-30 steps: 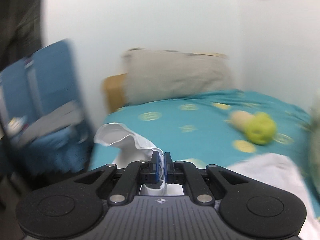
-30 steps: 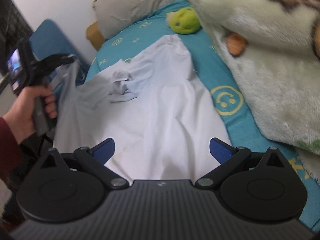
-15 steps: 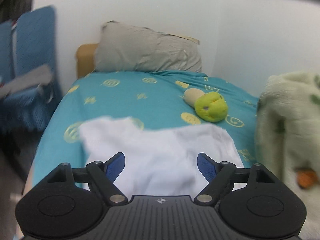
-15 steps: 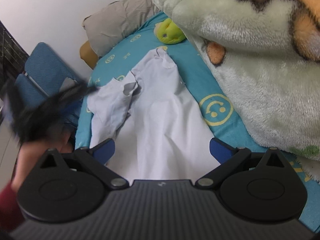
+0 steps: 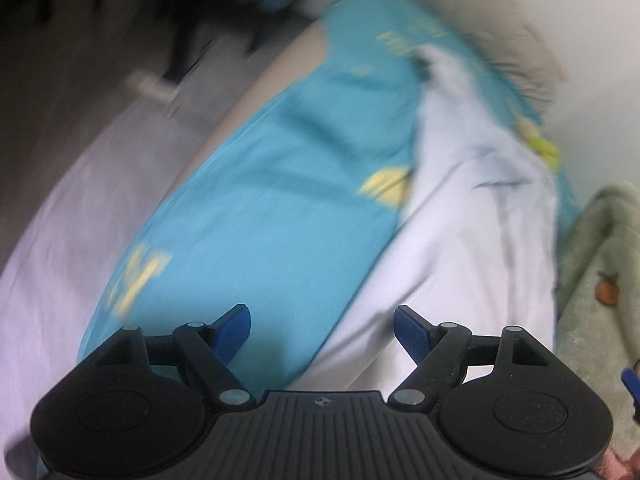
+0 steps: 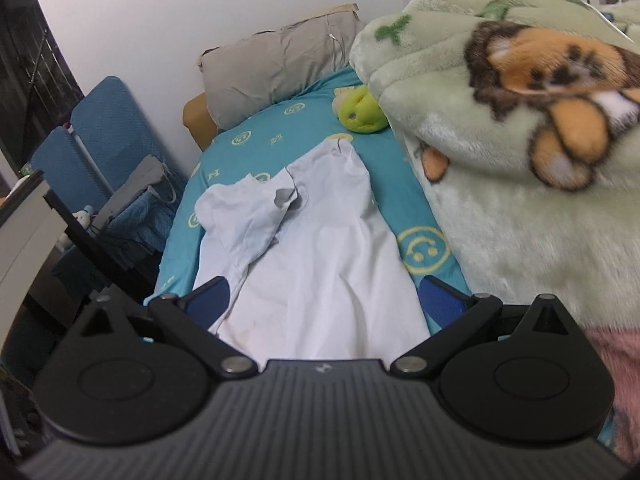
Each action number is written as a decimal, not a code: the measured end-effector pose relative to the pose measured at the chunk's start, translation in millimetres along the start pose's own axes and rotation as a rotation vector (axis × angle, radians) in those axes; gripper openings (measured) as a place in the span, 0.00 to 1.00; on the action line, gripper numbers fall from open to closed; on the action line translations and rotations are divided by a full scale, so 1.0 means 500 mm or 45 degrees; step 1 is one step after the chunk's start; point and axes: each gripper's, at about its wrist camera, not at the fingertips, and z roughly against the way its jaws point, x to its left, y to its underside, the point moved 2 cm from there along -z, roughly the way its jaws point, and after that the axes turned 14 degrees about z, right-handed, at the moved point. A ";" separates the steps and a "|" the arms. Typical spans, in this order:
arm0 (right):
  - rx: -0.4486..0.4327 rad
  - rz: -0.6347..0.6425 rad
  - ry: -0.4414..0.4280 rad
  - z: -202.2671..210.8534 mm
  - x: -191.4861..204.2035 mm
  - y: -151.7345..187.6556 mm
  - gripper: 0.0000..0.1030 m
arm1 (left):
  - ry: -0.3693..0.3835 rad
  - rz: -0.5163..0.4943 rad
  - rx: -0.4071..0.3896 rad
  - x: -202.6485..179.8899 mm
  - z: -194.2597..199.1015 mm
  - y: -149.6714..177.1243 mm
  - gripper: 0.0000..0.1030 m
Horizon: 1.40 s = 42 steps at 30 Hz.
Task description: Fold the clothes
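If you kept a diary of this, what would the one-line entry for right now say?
step: fold clothes, between grasps | white shirt: flat on bed, left sleeve folded in | left tongs: open, empty | right tongs: open, empty

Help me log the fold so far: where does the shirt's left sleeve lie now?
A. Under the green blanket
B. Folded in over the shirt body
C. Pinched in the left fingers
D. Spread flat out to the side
B: the sleeve lies folded in across the shirt, and both grippers are open.

One white shirt (image 6: 316, 248), one pillow (image 6: 276, 64), one green plush toy (image 6: 360, 110), one blanket (image 6: 520, 160)
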 end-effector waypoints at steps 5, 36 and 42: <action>-0.014 0.115 0.070 0.029 0.023 0.012 1.00 | 0.024 0.067 0.039 0.024 0.040 0.016 0.75; 0.202 -0.128 -0.363 -0.075 0.069 0.037 0.71 | 0.311 -0.956 0.068 -0.165 0.093 0.328 0.02; 0.281 -0.259 -0.481 -0.217 0.092 -0.003 0.64 | 0.499 -0.781 0.005 -0.138 0.139 0.293 0.02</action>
